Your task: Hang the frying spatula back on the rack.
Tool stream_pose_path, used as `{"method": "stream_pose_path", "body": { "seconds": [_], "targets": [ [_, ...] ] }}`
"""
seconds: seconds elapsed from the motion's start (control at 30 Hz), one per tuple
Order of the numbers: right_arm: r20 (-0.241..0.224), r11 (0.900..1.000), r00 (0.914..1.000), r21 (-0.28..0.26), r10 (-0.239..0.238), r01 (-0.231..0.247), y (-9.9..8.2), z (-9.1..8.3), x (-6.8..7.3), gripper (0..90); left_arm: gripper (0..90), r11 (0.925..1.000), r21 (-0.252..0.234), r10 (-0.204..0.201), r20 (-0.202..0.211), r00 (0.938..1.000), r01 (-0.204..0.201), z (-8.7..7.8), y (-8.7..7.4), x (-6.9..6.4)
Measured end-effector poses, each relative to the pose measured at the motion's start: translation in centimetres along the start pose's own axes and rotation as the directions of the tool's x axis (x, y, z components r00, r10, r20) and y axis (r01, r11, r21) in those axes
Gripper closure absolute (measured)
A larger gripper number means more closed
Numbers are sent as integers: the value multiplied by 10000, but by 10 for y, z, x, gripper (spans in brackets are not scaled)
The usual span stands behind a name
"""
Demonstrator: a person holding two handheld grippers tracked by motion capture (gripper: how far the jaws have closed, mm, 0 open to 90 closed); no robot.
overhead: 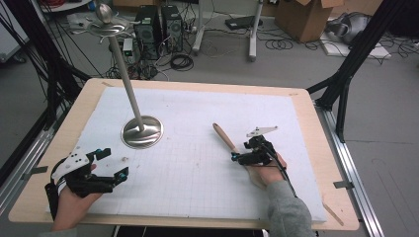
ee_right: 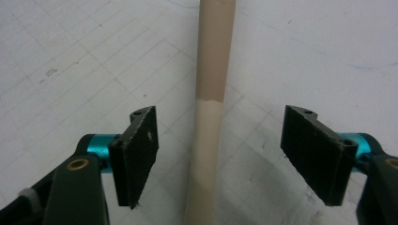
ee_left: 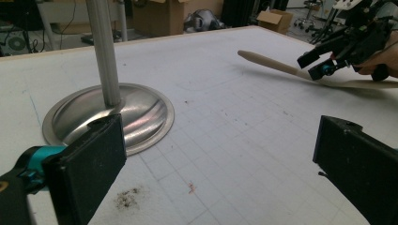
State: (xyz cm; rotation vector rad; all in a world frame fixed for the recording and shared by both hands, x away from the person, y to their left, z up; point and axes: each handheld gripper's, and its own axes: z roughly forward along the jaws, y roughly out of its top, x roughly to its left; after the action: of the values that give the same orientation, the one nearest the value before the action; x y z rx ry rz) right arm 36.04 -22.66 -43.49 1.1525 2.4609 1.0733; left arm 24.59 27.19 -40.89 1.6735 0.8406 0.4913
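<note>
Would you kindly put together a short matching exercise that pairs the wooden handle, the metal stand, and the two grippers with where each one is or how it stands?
Things:
1. wooden handle
2. metal stand
3. left gripper
4. right gripper

Places or states:
A. upright on a round base on the mat
B. lying flat between open jaws, pads not touching it
C. open, nothing between its jaws, near the mat's left edge
D. straddling the handle, open

Pairs: 1-B, 2-A, 3-C, 4-D
</note>
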Motion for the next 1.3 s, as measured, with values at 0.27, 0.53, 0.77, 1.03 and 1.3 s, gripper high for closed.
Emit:
{"method": "stream_pose_path", "body": {
  "seconds": [0.27, 0.53, 0.77, 1.03, 1.3],
  "targets": [
    [97, 9997, 10000, 255, 10, -13, -1, 4, 3, 376, 34, 10000, 14, 2, -1, 10000, -2, 0, 0, 0],
    [160, 9988, 9993, -372, 338, -332, -12, 3, 2, 450, 34, 10000, 39, -28, 4, 10000, 28, 1, -1, 0],
    [233, 9989, 9995, -420, 201, -191, -13, 3, 4, 470, 34, 10000, 85, -22, 5, 10000, 22, 1, -1, 0],
    [691, 9987, 9975, -461, -161, 193, -16, 2, 11, 569, 34, 9999, 103, -8, 3, 10000, 8, 1, -2, 1],
    [776, 9985, 9966, -449, -285, 321, -17, 1, 13, 610, 34, 9999, 153, 5, -39, 10000, -4, 2, -2, 1]
  ]
}}
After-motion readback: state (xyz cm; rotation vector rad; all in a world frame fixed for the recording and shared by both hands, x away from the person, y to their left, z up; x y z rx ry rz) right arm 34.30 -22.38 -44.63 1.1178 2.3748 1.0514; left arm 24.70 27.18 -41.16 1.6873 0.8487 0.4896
